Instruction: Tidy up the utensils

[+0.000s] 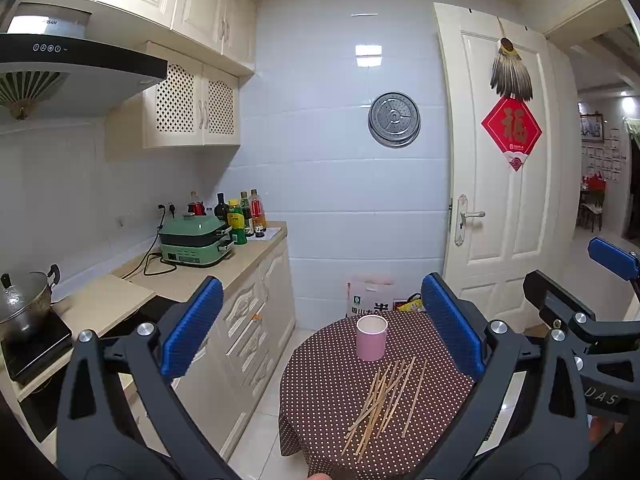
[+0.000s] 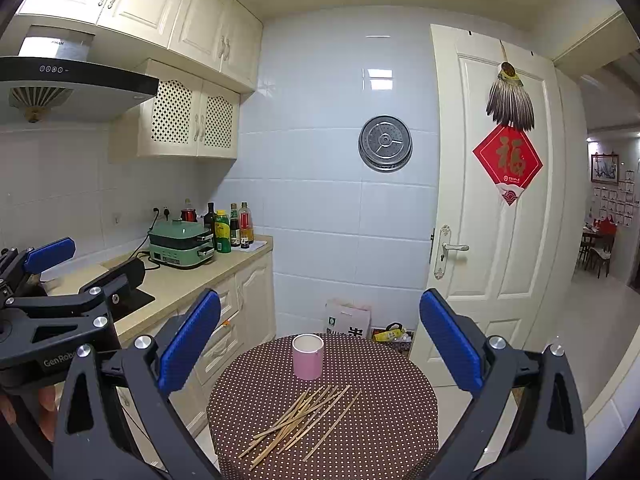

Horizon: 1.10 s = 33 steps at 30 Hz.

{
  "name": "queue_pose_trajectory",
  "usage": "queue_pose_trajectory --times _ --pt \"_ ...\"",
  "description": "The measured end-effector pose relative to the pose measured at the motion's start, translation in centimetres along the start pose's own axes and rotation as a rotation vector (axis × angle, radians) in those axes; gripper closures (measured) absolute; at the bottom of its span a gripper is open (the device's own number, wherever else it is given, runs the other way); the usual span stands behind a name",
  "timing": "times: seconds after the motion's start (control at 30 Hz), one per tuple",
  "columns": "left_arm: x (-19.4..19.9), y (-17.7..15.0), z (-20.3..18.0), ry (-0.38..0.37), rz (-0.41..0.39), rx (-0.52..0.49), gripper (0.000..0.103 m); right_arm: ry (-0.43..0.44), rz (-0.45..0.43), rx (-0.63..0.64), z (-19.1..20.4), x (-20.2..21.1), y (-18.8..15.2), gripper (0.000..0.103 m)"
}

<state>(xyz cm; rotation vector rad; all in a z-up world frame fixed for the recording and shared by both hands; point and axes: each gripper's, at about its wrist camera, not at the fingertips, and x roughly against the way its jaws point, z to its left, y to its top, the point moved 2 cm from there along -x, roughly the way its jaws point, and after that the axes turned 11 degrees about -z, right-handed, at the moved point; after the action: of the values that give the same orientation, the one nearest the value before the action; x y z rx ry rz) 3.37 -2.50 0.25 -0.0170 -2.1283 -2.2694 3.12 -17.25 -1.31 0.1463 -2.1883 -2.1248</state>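
Nothing sorted yet: we hold both grippers above the table, fingers spread and gripping nothing.

From the left wrist we see our left gripper (image 1: 320, 328) with its blue pads wide apart, high above the round table (image 1: 320, 400) in its dotted brown cloth; the chopsticks (image 1: 386, 404) lie loose and crossed on the cloth, just in front of the pink cup (image 1: 372, 338), which stands upright and looks empty. From the right wrist, our right gripper (image 2: 320, 344) is likewise spread and clear of everything; the chopsticks (image 2: 300, 420) fan out on the near half of the table (image 2: 384, 420), the pink cup (image 2: 307, 356) behind them. We judge the whole task remains: every stick is still to be gathered, presumably into the cup.
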Motion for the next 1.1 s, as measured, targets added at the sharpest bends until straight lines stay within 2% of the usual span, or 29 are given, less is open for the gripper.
queue_pose_trajectory --times 1.1 --pt "-2.1 -0.2 -0.4 -0.007 0.01 -0.013 0.005 -0.013 0.027 -0.014 -1.0 -2.4 0.0 0.007"
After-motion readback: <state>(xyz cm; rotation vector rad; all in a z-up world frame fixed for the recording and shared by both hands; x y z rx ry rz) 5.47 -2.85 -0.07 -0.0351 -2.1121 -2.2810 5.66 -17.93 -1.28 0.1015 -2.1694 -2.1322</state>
